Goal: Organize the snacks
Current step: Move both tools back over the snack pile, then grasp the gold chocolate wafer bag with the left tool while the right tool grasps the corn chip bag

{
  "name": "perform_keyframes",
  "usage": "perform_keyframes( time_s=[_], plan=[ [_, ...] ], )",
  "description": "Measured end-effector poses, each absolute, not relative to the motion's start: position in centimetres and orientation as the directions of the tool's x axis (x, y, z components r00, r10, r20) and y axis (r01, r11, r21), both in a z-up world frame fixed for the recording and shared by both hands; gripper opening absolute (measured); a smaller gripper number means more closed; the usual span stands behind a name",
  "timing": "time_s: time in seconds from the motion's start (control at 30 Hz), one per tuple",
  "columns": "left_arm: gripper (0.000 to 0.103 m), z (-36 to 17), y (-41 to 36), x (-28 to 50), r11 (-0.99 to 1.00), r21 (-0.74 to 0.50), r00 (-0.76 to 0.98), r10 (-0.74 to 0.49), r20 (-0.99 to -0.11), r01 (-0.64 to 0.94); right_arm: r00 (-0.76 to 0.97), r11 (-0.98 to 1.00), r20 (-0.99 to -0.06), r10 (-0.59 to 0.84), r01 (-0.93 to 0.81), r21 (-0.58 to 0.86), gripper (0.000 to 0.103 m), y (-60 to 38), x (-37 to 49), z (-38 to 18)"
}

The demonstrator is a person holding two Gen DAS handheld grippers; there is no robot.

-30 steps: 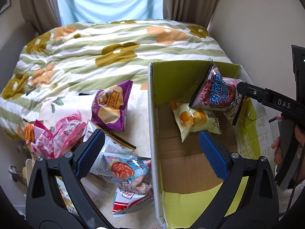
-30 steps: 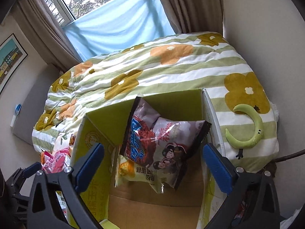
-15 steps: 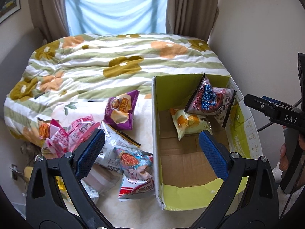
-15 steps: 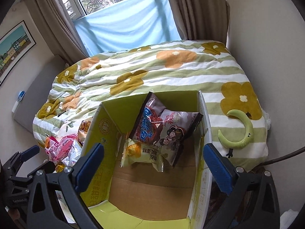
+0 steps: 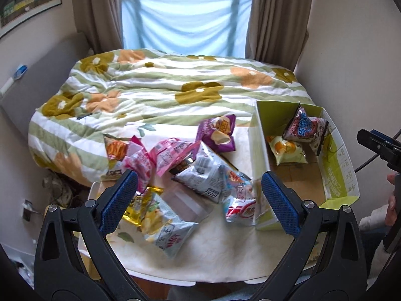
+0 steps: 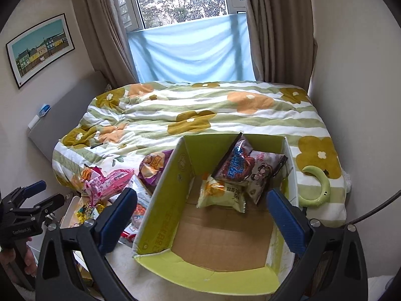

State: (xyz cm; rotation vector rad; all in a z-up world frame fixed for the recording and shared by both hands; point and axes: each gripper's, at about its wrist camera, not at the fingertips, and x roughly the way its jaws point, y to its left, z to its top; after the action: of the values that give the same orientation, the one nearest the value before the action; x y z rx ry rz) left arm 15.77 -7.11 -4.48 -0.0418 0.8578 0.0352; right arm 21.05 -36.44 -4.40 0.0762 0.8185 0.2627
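A green cardboard box [image 5: 338,173] [image 6: 163,200] stands on a white table. In it lie a dark red-and-blue snack bag [image 5: 304,128] [image 6: 248,168] and a yellow-green bag [image 5: 285,149] [image 6: 220,194]. Left of the box lies a heap of bags: purple [image 5: 219,133], pink [image 5: 165,153], grey-white [image 5: 205,175], red-and-white [image 5: 238,203], yellow [image 5: 142,205]. My left gripper [image 5: 199,198] is open and empty, raised above the heap. My right gripper [image 6: 201,215] is open and empty, raised above the box.
A bed with a flowered green-striped quilt [image 5: 163,87] lies behind the table. A green crescent toy [image 6: 318,185] lies on the bed right of the box. A wall stands close at the right. Curtains and a window are at the back.
Both grippers have pulled back and up from the box, and the left one has swung leftwards over the heap. The dark bag now rests in the box, free of the right gripper.
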Motion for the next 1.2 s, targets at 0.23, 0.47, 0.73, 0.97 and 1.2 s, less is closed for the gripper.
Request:
perform_keyframes(
  time_s=[0.23,0.47,0.73,0.97,1.2],
  plan=[
    [0.098,-5.2,0.8,12.8,0.999,-0.037,0.632,-0.003,-0.775,-0.04,0.661,0.962,-0.701,0.269,-0.147,0.23,0.103,-30.7,16.7,-5.3],
    [0.098,-7.8,7.2,11.8,0.998,-0.055,0.589,-0.039,-0.807,-0.009,0.644,0.955,-0.71,0.286,-0.131,0.265,0.103,-24.7,13.6,-7.1],
    [0.098,-12.6,11.6,13.7,0.995,-0.086,0.528,-0.1,-0.843,0.05,0.589,0.941,-0.74,0.326,-0.124,0.315,0.103,-18.4,11.6,-12.0],
    [0.098,-17.9,11.2,17.9,0.988,-0.117,0.458,-0.151,-0.876,0.103,0.507,0.918,-0.77,0.388,-0.134,0.374,0.103,-13.8,12.5,-18.0],
    [0.098,-22.8,9.8,21.8,0.984,-0.122,0.394,-0.163,-0.904,0.128,0.442,0.91,-0.797,0.411,-0.158,0.382,0.103,-10.9,13.6,-21.7]
  ],
)
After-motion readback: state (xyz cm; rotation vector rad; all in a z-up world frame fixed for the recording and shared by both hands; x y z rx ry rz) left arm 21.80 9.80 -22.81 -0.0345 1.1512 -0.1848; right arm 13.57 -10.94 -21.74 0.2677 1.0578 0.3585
